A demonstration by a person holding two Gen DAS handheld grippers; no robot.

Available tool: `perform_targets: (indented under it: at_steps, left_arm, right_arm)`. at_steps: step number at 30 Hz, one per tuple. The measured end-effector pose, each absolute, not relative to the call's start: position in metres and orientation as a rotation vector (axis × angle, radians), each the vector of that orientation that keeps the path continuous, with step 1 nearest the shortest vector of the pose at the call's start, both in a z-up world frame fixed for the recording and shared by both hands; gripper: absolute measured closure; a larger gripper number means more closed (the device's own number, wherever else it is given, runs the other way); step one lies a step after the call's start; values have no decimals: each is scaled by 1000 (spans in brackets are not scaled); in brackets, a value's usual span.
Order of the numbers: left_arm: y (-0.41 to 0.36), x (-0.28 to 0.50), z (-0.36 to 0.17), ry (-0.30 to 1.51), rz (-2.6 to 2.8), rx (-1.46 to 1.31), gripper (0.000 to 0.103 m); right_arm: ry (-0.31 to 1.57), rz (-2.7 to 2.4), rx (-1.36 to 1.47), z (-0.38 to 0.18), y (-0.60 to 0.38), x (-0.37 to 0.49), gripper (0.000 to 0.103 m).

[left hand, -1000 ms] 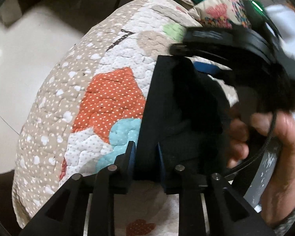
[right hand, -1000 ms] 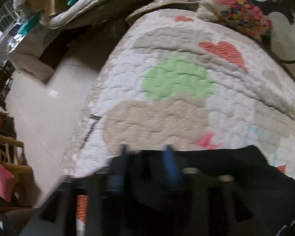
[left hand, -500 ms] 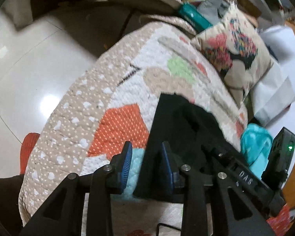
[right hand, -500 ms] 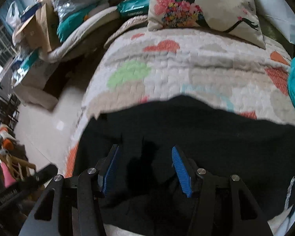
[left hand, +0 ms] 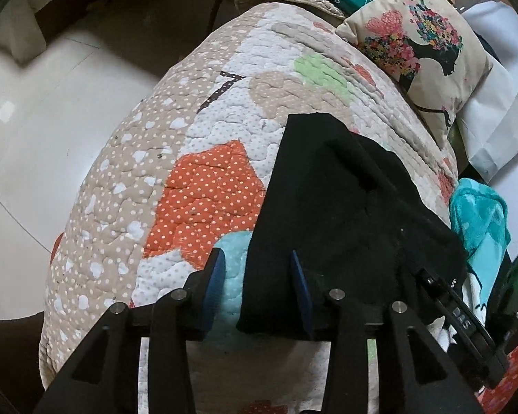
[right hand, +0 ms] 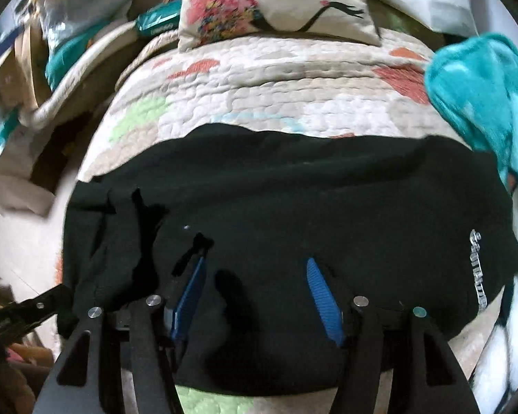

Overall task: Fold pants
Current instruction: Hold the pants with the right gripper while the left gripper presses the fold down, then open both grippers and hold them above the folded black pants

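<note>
The black pants point(left hand: 342, 200) lie folded flat on a patchwork quilt point(left hand: 203, 186), and in the right wrist view point(right hand: 293, 200) they spread wide with white lettering at the right end. My left gripper point(left hand: 257, 276) is open over the pants' near left edge, one blue pad on the quilt side, one over the cloth. My right gripper point(right hand: 255, 283) is open just above the near part of the pants, holding nothing. The right gripper's body also shows at the lower right of the left wrist view point(left hand: 466, 324).
A floral cushion point(left hand: 418, 51) rests at the quilt's far end. A teal cloth point(right hand: 480, 103) lies to the right of the pants. A white bag point(left hand: 493, 117) lies beyond it. Tiled floor point(left hand: 34, 120) lies left of the bed, with clutter point(right hand: 65, 34) at the far left.
Both grippers have opened and let go of the pants, which now lie flat on the quilt. The right gripper has drawn back to the near side; the left pads have spread wider.
</note>
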State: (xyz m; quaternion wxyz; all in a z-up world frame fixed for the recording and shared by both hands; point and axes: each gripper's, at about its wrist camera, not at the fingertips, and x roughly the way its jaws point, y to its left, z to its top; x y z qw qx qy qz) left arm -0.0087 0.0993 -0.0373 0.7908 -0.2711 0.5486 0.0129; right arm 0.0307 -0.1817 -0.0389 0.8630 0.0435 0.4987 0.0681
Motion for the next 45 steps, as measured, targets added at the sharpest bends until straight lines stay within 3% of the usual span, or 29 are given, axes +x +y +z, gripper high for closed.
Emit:
perform_targets:
  at_steps: [20, 26, 45]
  left_arm:
    - [39, -18, 1, 981, 17, -141, 64]
    - [32, -17, -4, 991, 13, -118, 64]
    - [27, -16, -9, 1013, -29, -152, 64]
  right_arm:
    - [1040, 146, 237, -33, -246, -27, 35]
    - [1053, 113, 331, -43, -265, -27, 35]
    - [1025, 118, 271, -46, -253, -28, 32]
